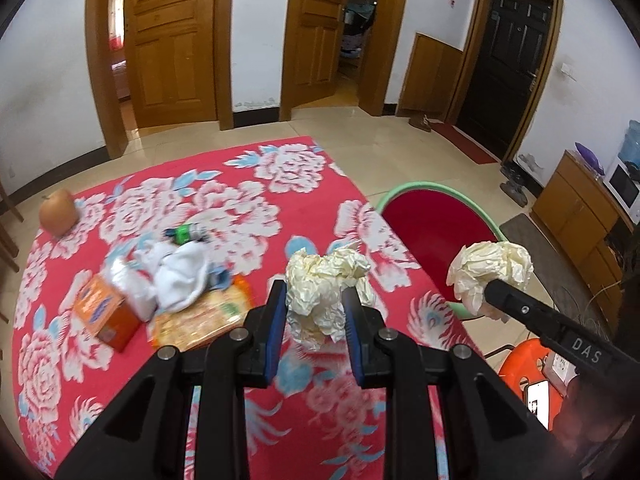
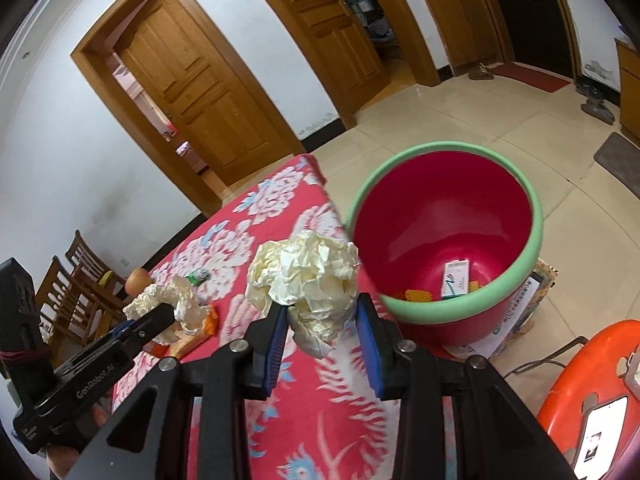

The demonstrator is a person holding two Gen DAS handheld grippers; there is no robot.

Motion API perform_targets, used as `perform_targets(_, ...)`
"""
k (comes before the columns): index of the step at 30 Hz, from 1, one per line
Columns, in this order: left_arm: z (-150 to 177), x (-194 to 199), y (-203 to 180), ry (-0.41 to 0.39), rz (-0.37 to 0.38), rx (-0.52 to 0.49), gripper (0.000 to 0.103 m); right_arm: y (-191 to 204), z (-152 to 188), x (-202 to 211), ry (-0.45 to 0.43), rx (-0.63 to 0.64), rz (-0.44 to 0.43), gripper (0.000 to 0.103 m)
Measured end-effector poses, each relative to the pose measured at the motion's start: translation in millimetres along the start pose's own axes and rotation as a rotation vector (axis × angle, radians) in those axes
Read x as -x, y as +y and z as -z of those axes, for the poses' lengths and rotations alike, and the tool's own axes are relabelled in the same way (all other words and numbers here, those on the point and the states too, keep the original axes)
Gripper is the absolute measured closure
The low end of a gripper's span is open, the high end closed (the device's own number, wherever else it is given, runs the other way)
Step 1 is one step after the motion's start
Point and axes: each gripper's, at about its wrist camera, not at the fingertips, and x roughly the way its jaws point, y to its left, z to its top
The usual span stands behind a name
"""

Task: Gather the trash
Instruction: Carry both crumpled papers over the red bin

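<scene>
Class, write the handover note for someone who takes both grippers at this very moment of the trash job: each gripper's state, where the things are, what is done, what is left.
Left gripper: shut on a crumpled paper ball, above the table.
Right gripper: shut on a second paper ball, at the table's edge near the red bin.
Done: a small box and some scraps lie in the bin.
Left: drop both balls in; then the white cloth, green-capped bottle, orange carton and flat packet on the table. The orange fruit may stay.
</scene>
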Motion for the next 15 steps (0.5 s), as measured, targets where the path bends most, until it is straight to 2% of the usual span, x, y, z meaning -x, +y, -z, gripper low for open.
perform_targets(11, -18.3, -42.1, -51.3, 0.041, 0.058, -0.068, 0.076, -54.0, -19.6, -14.6, -0.022, -0.112, 0.093, 0.066)
perform_targets(15, -20.6, -53.6, -68.4, 0.049, 0.066, -0.095, 0.076, -72.4, -23.8, -23.0, -0.01, -0.163, 0.114, 0.062)
